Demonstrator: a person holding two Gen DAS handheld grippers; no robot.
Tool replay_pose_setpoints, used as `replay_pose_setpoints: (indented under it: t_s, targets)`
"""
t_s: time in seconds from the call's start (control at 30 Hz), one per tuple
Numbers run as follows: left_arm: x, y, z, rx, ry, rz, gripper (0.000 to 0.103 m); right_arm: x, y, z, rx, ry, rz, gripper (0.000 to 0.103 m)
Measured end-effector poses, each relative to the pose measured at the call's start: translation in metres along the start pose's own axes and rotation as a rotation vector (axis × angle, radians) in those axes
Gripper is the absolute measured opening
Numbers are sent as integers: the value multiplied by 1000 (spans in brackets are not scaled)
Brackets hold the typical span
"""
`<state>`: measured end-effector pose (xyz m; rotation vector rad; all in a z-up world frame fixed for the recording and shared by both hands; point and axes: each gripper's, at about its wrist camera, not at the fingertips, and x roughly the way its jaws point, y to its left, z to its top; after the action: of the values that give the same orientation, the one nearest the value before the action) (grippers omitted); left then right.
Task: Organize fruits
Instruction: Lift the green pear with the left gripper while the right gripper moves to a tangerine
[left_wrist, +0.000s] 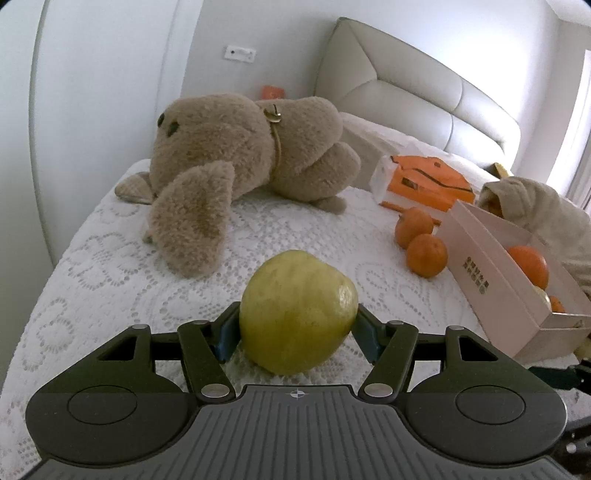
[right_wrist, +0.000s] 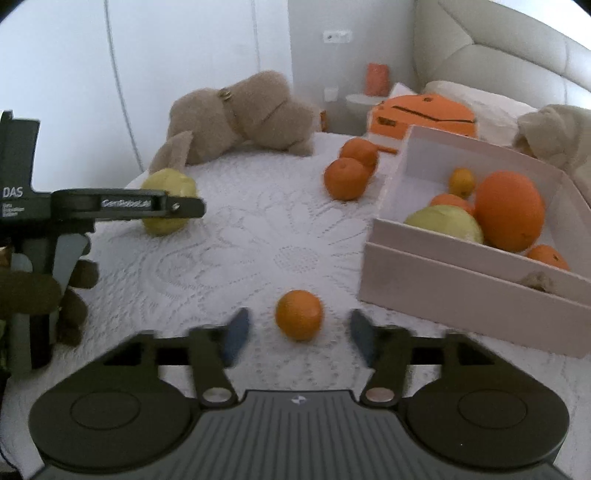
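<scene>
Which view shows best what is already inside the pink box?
The right wrist view: it looks down into the pink box, showing a large orange, a yellow-green fruit and small oranges. The left wrist view sees the box side-on, its wall hiding most contents.

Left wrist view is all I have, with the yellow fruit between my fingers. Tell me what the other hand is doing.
Observer: The right gripper is open around a small orange on the bedspread, touching neither side.
Operator: Report what's inside the box. I only see part of it.
Observer: The box holds a big orange, a yellow fruit like yours and three small oranges.
Operator: Confirm my grip from there.
Observer: The left gripper has both pads on the held yellow fruit, still low by the bedspread.
</scene>
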<state>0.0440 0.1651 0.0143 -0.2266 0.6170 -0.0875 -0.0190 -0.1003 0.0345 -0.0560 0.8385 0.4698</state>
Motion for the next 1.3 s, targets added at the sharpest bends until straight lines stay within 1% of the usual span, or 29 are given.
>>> replay_pose_setpoints:
  t_s: [0.07, 0.1, 0.13, 0.2, 0.27, 0.4, 0.5, 0.53, 0.63, 0.73, 0.8, 0.87, 0.9, 1.0, 1.1, 1.17, 1.3]
  targets:
    - [-1, -4, 1, 13, 7, 19, 68, -1, -7, -5, 26, -25, -39, 75]
    - [-2, -9, 1, 27, 11, 36, 68, 1, -12, -7, 45, -22, -42, 77]
    - [-3, -14, 0, 43, 16, 53, 68, -2, -19, -8, 77, -33, -18, 78]
    - [-5, -26, -2, 68, 32, 60, 68, -4, -29, -9, 131, -50, 12, 87]
    - [-8, -38, -6, 96, 47, 50, 68, -3, -35, -9, 164, -54, 32, 88]
    - [-13, -65, -20, 148, 80, 15, 68, -5, -39, -9, 182, -63, 57, 89]
    - [-16, -82, -26, 205, 84, 53, 68, -3, -42, -8, 196, -66, 79, 92]
    - [-17, -83, -26, 202, 92, 55, 68, -3, -43, -9, 201, -67, 87, 92]
    - [-21, -79, -21, 137, 101, 8, 69, -2, -44, -10, 209, -67, 104, 94]
    - [-23, -75, -20, 99, 108, -13, 69, -4, -45, -11, 211, -68, 109, 94]
    - [-23, -75, -22, 101, 114, -10, 69, -5, -45, -11, 210, -67, 109, 94]
    - [-23, -77, -24, 110, 112, 6, 66, -5, -44, -11, 210, -67, 108, 95]
    - [-23, -78, -25, 114, 107, 19, 65, -4, -44, -11, 208, -66, 109, 96]
    - [-23, -79, -23, 106, 109, 25, 65, -4, -42, -10, 192, -55, 115, 99]
    - [-25, -82, -25, 126, 111, 23, 65, -3, -40, -9, 171, -36, 125, 103]
    - [-28, -86, -27, 142, 116, 21, 64, -3, -41, -9, 175, -26, 134, 103]
    - [-38, -93, -33, 158, 142, -11, 65, -6, -44, -10, 203, -25, 155, 103]
